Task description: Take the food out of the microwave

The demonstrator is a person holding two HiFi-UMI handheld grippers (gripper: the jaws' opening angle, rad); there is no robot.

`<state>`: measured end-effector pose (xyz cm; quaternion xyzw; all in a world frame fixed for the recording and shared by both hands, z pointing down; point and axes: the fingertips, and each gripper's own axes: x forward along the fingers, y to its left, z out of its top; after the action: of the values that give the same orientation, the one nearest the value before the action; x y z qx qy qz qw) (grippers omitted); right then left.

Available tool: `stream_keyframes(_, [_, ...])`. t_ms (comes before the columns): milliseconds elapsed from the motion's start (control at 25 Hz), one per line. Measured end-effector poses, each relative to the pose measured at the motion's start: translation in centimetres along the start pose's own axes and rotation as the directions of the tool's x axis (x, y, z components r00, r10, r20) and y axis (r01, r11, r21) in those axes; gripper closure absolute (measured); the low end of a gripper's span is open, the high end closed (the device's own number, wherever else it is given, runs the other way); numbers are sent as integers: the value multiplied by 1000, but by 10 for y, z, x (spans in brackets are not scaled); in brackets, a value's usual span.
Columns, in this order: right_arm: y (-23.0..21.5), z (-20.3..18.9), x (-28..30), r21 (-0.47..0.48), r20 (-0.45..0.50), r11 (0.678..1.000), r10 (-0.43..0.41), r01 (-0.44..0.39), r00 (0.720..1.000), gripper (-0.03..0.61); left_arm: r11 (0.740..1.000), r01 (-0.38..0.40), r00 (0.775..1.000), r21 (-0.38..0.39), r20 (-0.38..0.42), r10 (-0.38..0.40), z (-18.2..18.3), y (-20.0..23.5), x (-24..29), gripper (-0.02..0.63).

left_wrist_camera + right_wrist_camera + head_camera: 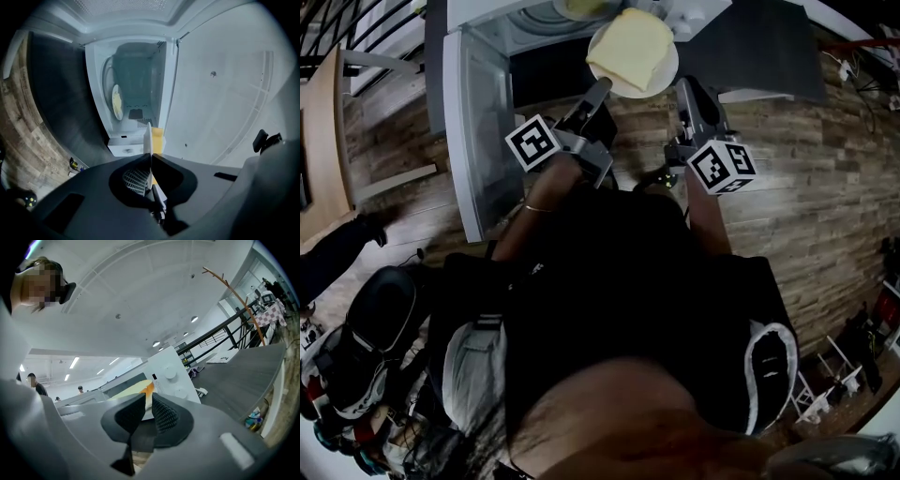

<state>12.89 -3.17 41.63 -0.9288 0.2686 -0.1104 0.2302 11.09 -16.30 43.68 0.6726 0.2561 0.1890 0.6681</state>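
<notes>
Clamping plate with yellow food: left hand-held gripper, right hand-held gripper.

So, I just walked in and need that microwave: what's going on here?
A person is holding a white plate of yellow food with two grippers. The left gripper and right gripper are each clamped on its rim. The plate sits just in front of the microwave, whose door stands open.

In the head view, you count two grippers: left gripper at 12 o'clock, right gripper at 1 o'clock. You count one microwave, two plates, namely held plate and inner plate, and one yellow slab.
</notes>
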Motion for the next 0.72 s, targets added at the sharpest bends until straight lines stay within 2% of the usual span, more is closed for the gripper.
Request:
stream_keyframes(480, [-22,16,-15,43,18,999,33,-34,999,557,1000,7,1000,-11,21,-7,-23,-7,15,598])
stream_keyframes(720, [-39,27,-28,62,25,997,39,-41,999,557,1000,7,1000,-19,4,-7,-46,-7,31,598])
